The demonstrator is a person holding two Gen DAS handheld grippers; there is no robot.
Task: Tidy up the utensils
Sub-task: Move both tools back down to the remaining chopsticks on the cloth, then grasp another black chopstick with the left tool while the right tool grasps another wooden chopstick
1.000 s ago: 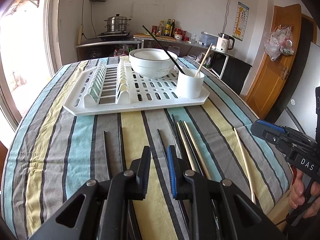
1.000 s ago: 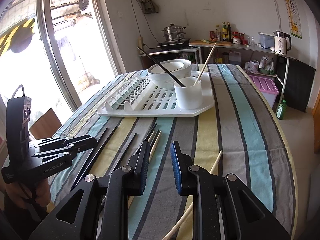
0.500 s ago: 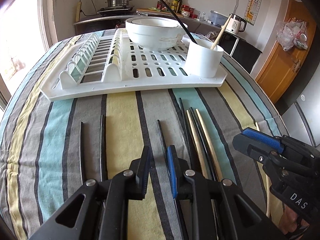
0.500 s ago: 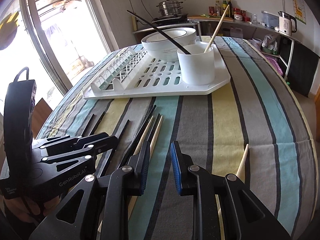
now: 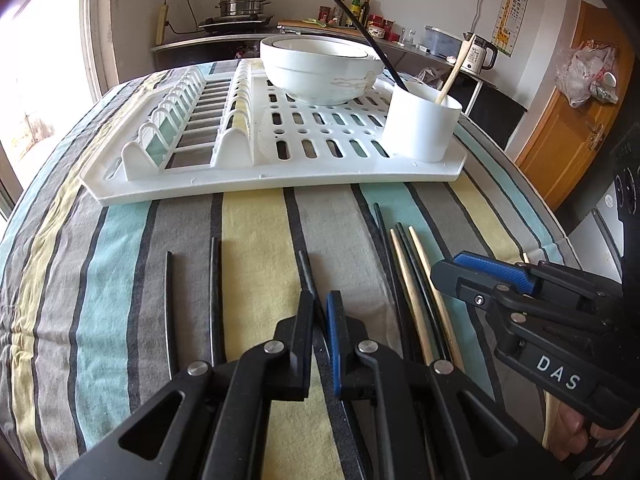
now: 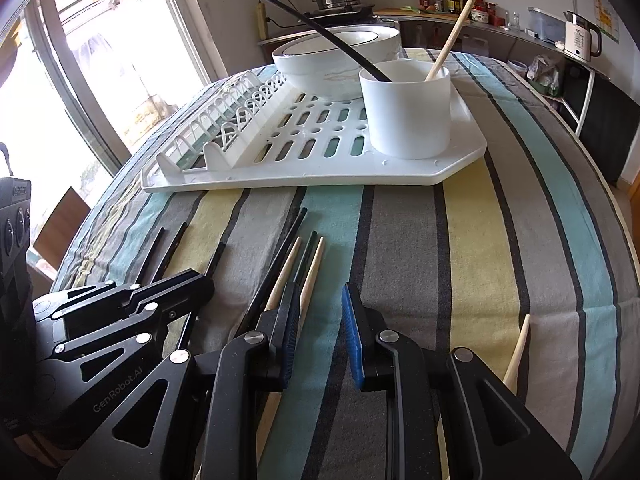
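So far we are counting two chopsticks standing in the white cup (image 5: 420,124) on the drying rack (image 5: 248,176); about nine are lying loose on the striped tablecloth (image 5: 256,240). We are closing the left gripper (image 5: 320,312) on a black chopstick (image 5: 308,276), while the right gripper (image 6: 320,316) is hanging narrowly parted, empty, beside the mixed bundle (image 6: 304,256).

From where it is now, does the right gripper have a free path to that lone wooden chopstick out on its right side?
Probably yes. The right gripper is open with nothing between its fingers, and the lone wooden chopstick lies apart on the tablecloth, nothing on top of it; its near end is hidden behind the gripper's body.
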